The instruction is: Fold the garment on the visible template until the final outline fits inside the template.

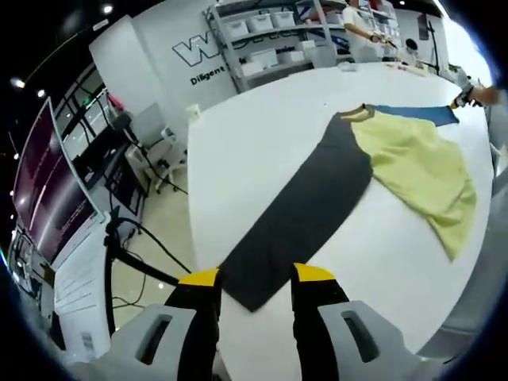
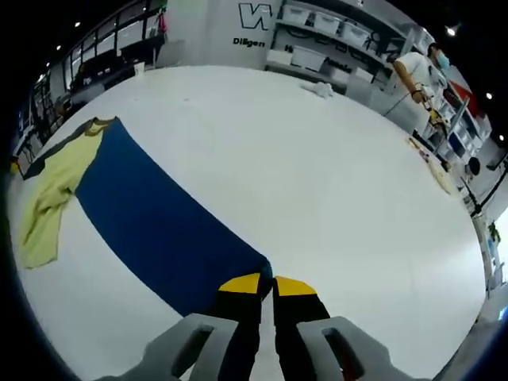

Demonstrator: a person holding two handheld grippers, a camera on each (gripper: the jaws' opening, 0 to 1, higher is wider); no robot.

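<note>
A garment lies spread on the white table (image 1: 262, 135). It has a pale yellow middle part (image 1: 421, 171), a long dark grey panel (image 1: 305, 210) and a long blue panel (image 2: 159, 230). In the left gripper view the grey panel's near end lies between the jaws of my left gripper (image 1: 255, 278), which stands open around it. My right gripper (image 2: 268, 284) is shut on the near corner of the blue panel. The yellow part (image 2: 48, 194) lies crumpled at the blue panel's far end. The blue panel (image 1: 417, 115) stretches away behind the yellow part in the left gripper view.
Shelves with white bins (image 1: 278, 36) stand behind the table, and a person (image 2: 417, 75) works beside them. Monitors and desks (image 1: 75, 171) stand past the table's left edge, with cables on the floor (image 1: 151, 246). Small items (image 2: 432, 163) lie at the table's far right.
</note>
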